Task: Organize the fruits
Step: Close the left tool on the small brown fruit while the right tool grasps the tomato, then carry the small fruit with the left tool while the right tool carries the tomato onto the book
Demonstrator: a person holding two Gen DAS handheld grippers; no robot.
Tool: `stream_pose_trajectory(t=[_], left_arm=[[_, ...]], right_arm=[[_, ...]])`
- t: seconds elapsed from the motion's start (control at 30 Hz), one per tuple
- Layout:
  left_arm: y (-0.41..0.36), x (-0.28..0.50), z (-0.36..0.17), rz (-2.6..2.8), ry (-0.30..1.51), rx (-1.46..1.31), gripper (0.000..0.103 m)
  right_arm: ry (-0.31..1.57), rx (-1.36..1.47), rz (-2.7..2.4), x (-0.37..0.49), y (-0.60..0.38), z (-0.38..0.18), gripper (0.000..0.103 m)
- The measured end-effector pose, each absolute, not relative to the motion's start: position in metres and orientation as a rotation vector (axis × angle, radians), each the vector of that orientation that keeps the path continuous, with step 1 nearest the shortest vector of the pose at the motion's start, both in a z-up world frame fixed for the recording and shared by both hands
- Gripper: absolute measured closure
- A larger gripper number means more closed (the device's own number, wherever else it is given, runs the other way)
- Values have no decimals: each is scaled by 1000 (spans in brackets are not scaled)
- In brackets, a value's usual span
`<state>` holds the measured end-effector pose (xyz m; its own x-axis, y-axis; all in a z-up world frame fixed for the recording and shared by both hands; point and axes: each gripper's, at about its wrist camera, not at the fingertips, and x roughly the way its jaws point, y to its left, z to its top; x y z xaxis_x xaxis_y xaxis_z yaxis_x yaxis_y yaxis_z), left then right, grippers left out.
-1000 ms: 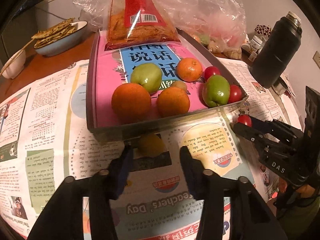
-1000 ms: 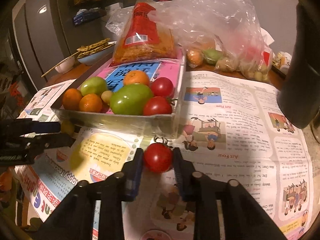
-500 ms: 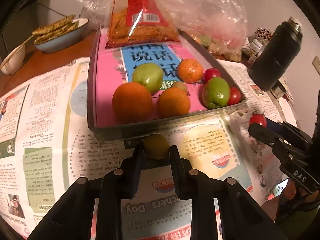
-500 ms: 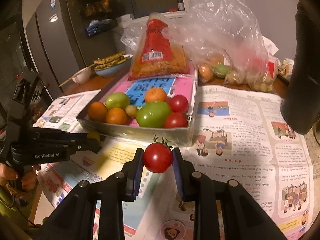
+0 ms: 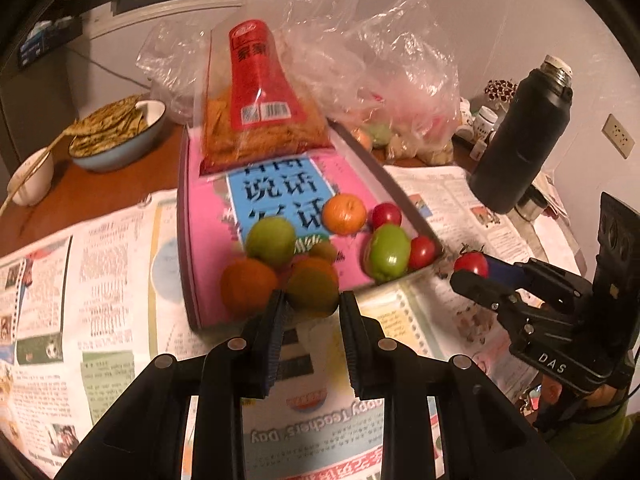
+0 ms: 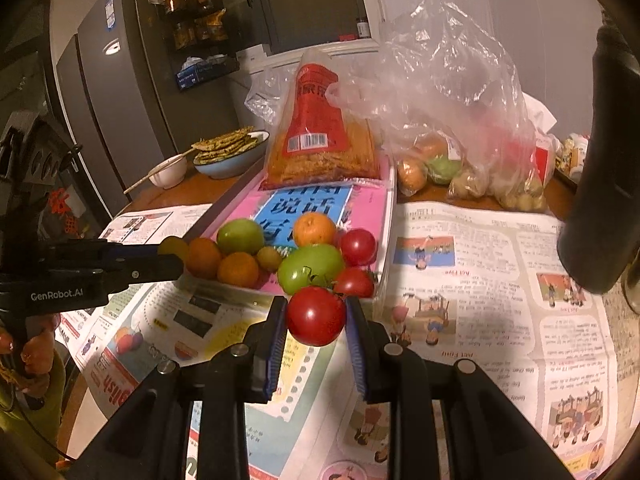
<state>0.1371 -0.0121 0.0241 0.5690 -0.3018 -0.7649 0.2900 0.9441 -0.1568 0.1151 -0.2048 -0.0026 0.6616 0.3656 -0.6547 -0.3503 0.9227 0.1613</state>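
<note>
Between ribbed fingers (image 6: 278,344) | glossy round tomato (image 6: 316,315) | above newspaper (image 6: 460,280)

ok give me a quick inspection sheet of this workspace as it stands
surface: brown wooden table covered with printed newspaper sheets
job's things: shallow pink-lined cardboard tray holding oranges, green fruits and red tomatoes; round red tomato; small yellow-green fruit
clutter: red-labelled snack bag, clear plastic bag of produce, blue bowl of flatbreads, black thermos flask
grippers: left gripper shut on the yellow-green fruit; right gripper shut on the red tomato
cables: nothing seen
surroundings: grey fridge, wall socket
</note>
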Motion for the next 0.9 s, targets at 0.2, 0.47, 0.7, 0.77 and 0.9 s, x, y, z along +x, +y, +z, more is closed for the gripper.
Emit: stream_pose_trajectory(t=[0.2,0.47,0.7,0.77,0.9], left_arm=[[-24,151,30,-363,891,-6,75],[-43,168,25,-390,907,13,75],[-60,182,14,-409,938,37,75],[-62,185,11,-407,944,44,75],[-65,190,6,-407,957,49,75]], right_arm=[[723,15,402,127,-204,7,74],[711,20,391,150,-205,12,74],[719,22,387,164,-205,9,74],[723,22,388,168,-205,8,74],[728,25,387,175,-205,5,74]])
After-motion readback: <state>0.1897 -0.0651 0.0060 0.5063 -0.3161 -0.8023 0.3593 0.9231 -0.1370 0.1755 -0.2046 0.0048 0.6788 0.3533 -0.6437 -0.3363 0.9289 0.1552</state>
